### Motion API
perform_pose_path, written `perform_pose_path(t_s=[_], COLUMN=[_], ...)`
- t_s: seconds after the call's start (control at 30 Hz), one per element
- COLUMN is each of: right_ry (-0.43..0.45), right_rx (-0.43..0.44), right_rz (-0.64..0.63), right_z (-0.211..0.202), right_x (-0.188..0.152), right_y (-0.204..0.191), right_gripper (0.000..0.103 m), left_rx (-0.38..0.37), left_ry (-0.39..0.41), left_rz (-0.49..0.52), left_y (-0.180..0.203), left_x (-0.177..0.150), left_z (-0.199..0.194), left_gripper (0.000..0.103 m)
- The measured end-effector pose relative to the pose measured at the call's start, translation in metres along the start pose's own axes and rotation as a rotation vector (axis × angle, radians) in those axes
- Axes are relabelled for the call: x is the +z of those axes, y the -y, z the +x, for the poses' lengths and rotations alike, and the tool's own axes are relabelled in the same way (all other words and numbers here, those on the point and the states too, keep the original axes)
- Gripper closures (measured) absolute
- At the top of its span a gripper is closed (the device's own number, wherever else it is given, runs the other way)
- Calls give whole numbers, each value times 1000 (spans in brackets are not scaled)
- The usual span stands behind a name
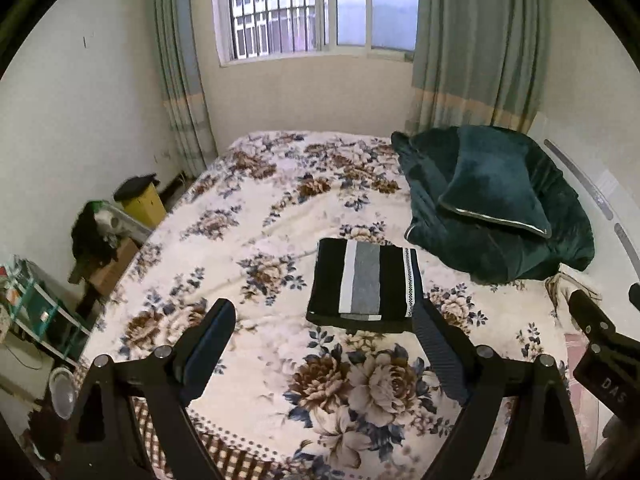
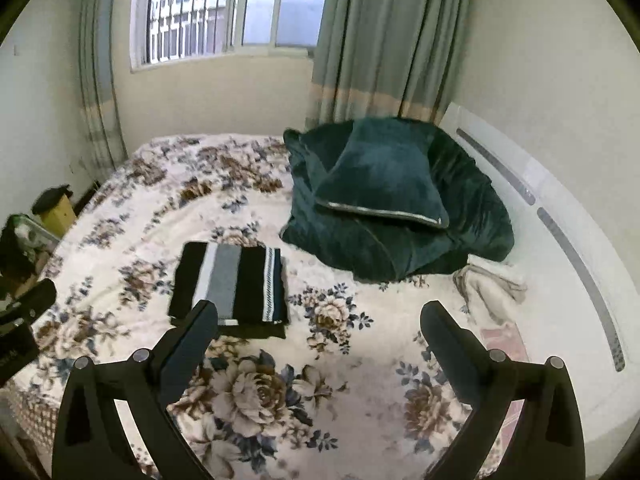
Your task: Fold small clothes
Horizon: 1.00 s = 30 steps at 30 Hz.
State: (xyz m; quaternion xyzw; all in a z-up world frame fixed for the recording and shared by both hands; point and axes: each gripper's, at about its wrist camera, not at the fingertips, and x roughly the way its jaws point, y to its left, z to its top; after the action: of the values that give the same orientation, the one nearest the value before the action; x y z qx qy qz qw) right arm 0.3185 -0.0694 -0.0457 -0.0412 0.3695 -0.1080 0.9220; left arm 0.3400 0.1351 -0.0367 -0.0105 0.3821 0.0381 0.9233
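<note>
A folded black garment with white and grey stripes [image 1: 364,282] lies flat on the floral bedspread [image 1: 280,216]; it also shows in the right wrist view [image 2: 230,284]. My left gripper [image 1: 324,316] is open and empty, held above the bed just in front of the garment. My right gripper [image 2: 320,320] is open and empty, above the bed to the right of the garment; its left finger [image 2: 192,340] overlaps the garment's near edge in view. Part of the right gripper shows at the right edge of the left wrist view [image 1: 600,344].
A dark green blanket with a matching pillow [image 1: 496,200] is heaped at the head of the bed, also in the right wrist view [image 2: 388,200]. A white headboard [image 2: 560,220] runs along the right. Boxes, a yellow bin [image 1: 142,200] and shelves stand left of the bed.
</note>
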Motion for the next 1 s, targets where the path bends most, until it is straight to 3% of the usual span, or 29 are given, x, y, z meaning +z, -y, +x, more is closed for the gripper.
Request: perform_pose_path(t_s=[0.2,0.4,0.47,1.0], right_ry=[49,70,72,94], right_rx=[15,17,21,40], right_rz=[-2,-9,-6,-9], right_z=[-73,-116,-127,-142], right_x=[-1,-8,-11,-9], right_y=[11,23,26,44], right_gripper=[0,0,0,0], left_rx=[-34,-43,-41,-14], left_ry=[31,46,46,63], left_rz=[-6,-6,-6,-1], left_y=[2,4,4,10], left_x=[-2,-10,-12,-18], left_z=[-42,-72,-77,-96], left_gripper=[13,12,0,0])
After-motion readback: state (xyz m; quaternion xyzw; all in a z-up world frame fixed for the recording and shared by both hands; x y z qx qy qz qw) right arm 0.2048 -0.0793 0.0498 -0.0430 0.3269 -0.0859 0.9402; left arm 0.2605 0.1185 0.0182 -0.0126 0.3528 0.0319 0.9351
